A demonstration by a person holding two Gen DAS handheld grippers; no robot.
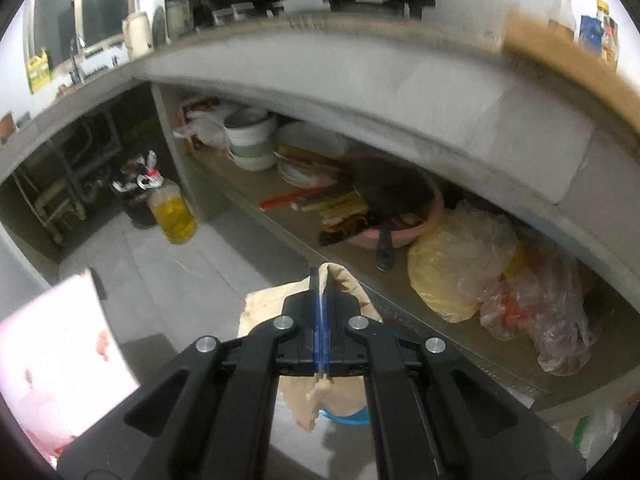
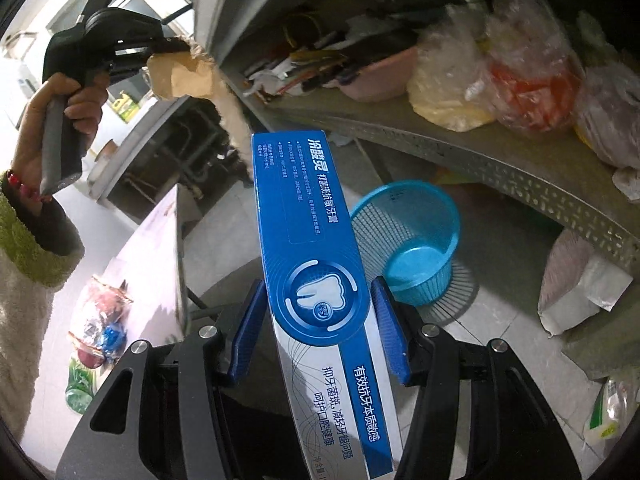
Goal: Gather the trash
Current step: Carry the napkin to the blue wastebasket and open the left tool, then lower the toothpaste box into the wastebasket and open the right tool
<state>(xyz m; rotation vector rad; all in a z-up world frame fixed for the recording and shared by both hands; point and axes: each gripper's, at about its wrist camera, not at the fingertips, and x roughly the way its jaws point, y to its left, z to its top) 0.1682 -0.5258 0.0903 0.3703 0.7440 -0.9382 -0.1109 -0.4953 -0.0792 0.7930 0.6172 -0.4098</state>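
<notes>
In the left wrist view my left gripper (image 1: 322, 280) is shut on a crumpled beige paper (image 1: 352, 292), which hangs below the jaws. Under it shows a sliver of the blue mesh basket (image 1: 349, 418). In the right wrist view my right gripper (image 2: 319, 282) is shut on a long blue toothpaste box (image 2: 308, 216), its blue pads (image 2: 390, 320) pressing the box's two sides. The basket (image 2: 376, 236) stands on the floor just right of the box's far end and looks empty. A hand (image 2: 76, 116) holds the left gripper (image 2: 176, 46) with the paper (image 2: 180, 76) high at the upper left.
A low concrete shelf (image 2: 500, 172) carries plastic bags (image 2: 452, 92) and a pink basin (image 1: 420, 224). An oil bottle (image 1: 173, 212) and a dark bin (image 1: 134, 196) stand on the floor at the left. A white paper bag (image 2: 580, 292) and a snack packet (image 2: 100, 320) lie on the floor.
</notes>
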